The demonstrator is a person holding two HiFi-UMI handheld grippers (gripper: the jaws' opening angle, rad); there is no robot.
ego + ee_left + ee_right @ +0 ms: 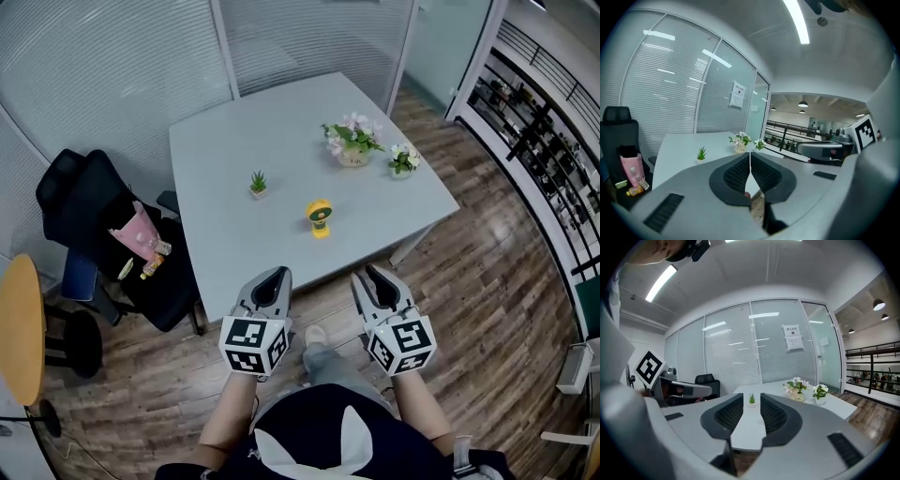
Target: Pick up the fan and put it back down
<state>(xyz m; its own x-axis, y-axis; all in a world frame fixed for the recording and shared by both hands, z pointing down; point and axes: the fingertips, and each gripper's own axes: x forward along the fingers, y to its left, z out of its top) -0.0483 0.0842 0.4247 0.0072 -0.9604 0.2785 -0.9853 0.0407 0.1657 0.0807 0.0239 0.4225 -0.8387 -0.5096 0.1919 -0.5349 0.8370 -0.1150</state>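
Left gripper has its jaws closed together, tips meeting, nothing between them; same in the left gripper view; right gripper has its jaws partly apart with a clear gap, nothing held; through that gap in the right gripper view only the table top and the small potted plant far off show; both grippers held side by side in front of the person, short of the near edge of the grey table, over the wooden floor; fan, yellow, stands upright on the table towards its near edge, well apart from both grippers, untouched; small potted plant left of the fan; flower pot and smaller flower pot further back on the right; black chair with a pink bag on it left of the table.
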